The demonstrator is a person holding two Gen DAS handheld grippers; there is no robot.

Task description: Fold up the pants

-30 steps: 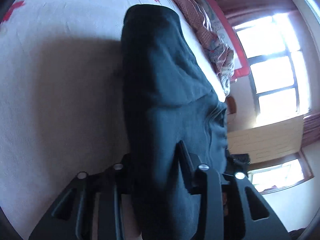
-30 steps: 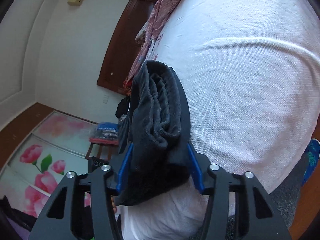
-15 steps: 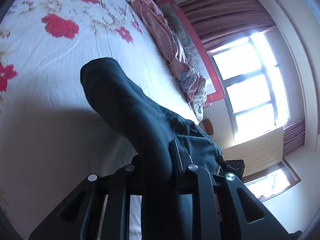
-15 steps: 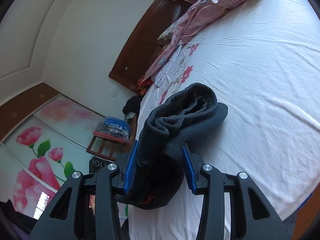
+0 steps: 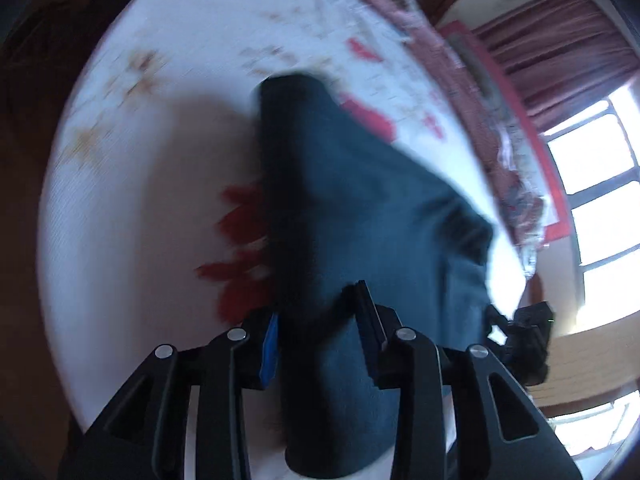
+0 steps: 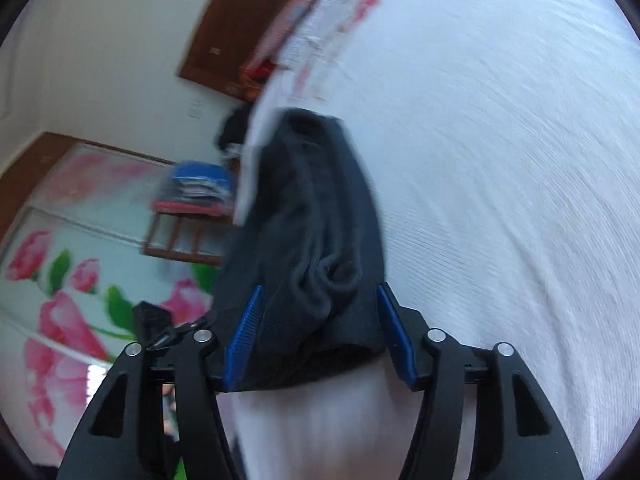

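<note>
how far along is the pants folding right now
Done: the dark pants already look bundled into a thick multi-layer fold. In hand: the left gripper and right gripper each have fabric between their jaws, which are opening. Left: letting go and leaving the bundle on the bed.

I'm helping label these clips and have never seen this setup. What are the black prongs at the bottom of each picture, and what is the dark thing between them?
Each picture comes from a camera on a hand-held gripper, looking forward along its two fingers; a person holds one in each hand. The prongs are the left gripper and the right gripper. Between each pair is a bundle of dark pants, above a bed with a white, red-flowered sheet. Both grippers' jaws are opening, with the cloth between them. The pictures are blurred, so I cannot tell whether the pads press on it.
</note>
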